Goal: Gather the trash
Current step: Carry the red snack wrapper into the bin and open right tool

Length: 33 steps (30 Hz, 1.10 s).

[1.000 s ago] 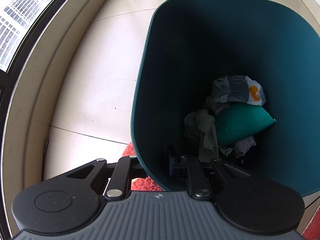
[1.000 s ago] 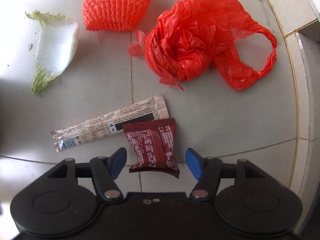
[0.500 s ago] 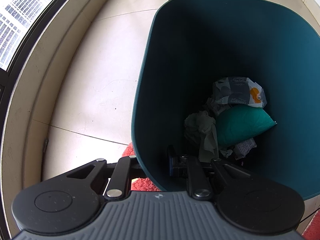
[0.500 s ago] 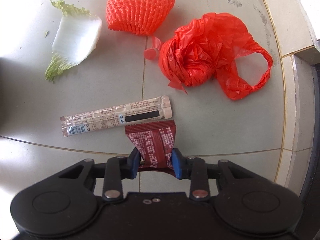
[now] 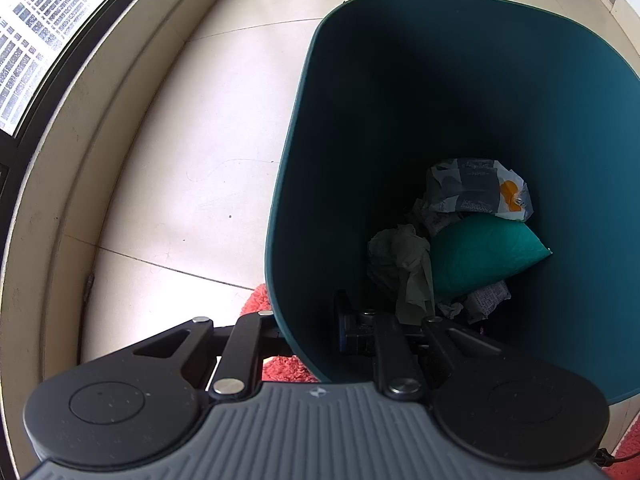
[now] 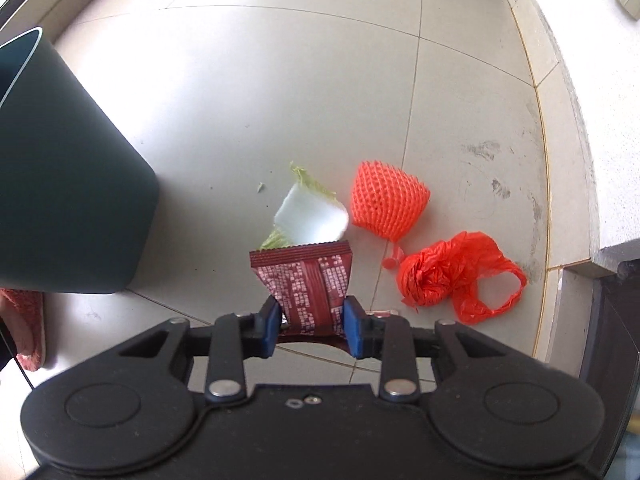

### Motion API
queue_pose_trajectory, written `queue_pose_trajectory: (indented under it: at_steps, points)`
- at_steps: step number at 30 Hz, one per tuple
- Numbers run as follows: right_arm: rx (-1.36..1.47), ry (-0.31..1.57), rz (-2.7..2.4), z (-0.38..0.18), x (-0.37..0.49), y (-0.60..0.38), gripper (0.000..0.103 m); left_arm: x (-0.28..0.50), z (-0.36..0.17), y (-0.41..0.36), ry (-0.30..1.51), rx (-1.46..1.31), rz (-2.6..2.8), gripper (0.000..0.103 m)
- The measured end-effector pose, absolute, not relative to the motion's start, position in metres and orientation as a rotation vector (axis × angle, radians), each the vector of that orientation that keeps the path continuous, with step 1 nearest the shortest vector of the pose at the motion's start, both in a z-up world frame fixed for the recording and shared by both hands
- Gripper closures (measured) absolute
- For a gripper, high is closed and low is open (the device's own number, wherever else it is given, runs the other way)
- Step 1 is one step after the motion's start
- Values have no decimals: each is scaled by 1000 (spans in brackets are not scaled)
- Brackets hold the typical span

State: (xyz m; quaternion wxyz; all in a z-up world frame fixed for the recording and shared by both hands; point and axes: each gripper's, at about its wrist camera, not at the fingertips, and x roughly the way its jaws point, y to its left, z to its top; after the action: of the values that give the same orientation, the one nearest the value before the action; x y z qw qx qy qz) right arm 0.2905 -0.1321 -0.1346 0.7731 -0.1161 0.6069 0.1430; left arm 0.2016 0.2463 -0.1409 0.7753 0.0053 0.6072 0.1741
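Observation:
My right gripper (image 6: 312, 328) is shut on a dark red snack wrapper (image 6: 306, 280) and holds it high above the floor. Below lie a cabbage leaf (image 6: 310, 220), an orange foam fruit net (image 6: 386, 204) and a crumpled red plastic bag (image 6: 452, 276). The teal trash bin (image 6: 68, 200) stands at the left of that view. My left gripper (image 5: 308, 330) is shut on the bin's near wall (image 5: 288, 280), one finger outside and one inside. Inside the bin lie a green pouch (image 5: 480, 256), a printed wrapper (image 5: 476, 192) and crumpled paper (image 5: 400, 256).
A red fluffy slipper (image 6: 28, 320) sits at the bin's foot on the left. A raised stone ledge (image 6: 616, 200) and a dark door frame run along the right. A window sill (image 5: 60, 184) curves around the left of the bin. Pale floor tiles (image 6: 280, 80) stretch beyond the trash.
My right gripper closed on the red wrapper and lifted it well off the floor, rolling as it rose; the bin came into its view. The long silver wrapper dropped out of sight. The left gripper stayed put.

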Motion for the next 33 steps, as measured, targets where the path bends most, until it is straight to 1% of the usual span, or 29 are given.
queue_pose_trajectory:
  at_steps: [9, 17, 21, 33]
  points:
    - [-243, 1175, 503, -60, 264, -63, 72, 201, -138, 247, 1309, 11, 377, 87]
    - [-301, 1080, 647, -24, 255, 5, 72, 199, -133, 249, 1295, -2, 369, 87]
    - [-339, 1065, 691, -27, 256, 35, 72, 196, -130, 251, 1284, -11, 359, 87]
    - [-428, 1109, 732, -76, 251, 112, 72, 190, -122, 259, 1264, -51, 336, 87]
